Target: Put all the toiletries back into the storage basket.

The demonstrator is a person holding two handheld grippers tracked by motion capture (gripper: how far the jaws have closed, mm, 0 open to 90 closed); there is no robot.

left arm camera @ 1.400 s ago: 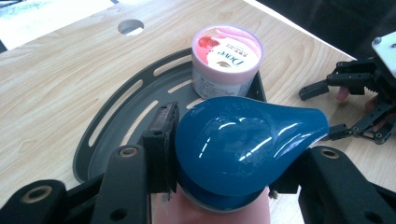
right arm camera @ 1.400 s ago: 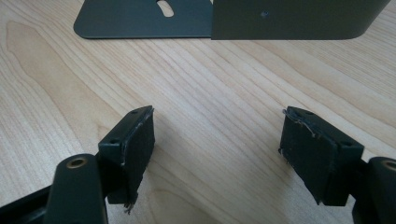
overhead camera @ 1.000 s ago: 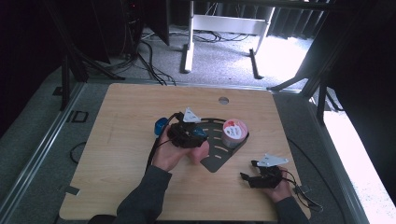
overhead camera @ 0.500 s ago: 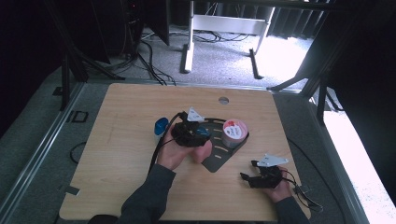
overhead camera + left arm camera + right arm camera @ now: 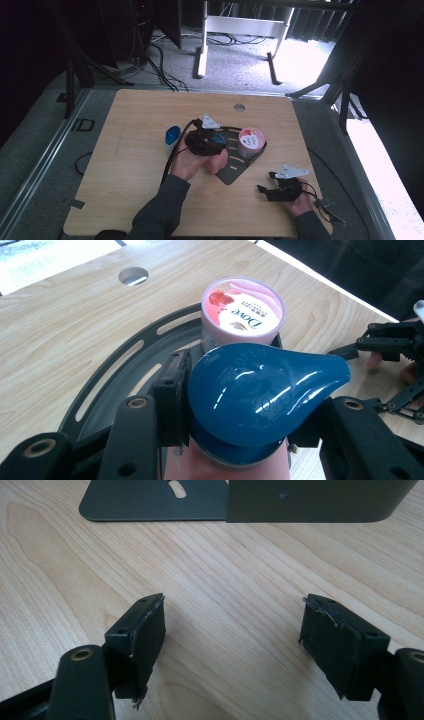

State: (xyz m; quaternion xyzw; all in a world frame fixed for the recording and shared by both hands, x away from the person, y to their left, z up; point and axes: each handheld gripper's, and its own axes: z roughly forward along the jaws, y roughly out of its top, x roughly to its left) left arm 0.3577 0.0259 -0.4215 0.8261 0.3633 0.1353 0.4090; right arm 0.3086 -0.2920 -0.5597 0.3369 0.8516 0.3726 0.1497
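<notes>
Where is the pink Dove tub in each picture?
High view: the pink Dove tub stands right of the middle, on the dark rack, beside the left claw.
Left gripper view: the tub is top middle, behind the blue bottle.
Right gripper view: not in it.
Shared landmark: the dark rack.

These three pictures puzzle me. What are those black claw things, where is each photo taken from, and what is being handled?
A person sits at a wooden table with a hand-held two-jaw gripper in each hand. The high view looks down from above. The other two come from small cameras riding on the grippers, looking along their jaws.

The left gripper is shut on a bottle with a blue teardrop cap, holding it over a dark slotted metal rack. A pink Dove tub stands in that rack. The right gripper is open and holds nothing, low over bare wood near the rack's edge. Another blue-capped bottle lies on the table left of the left hand.
</notes>
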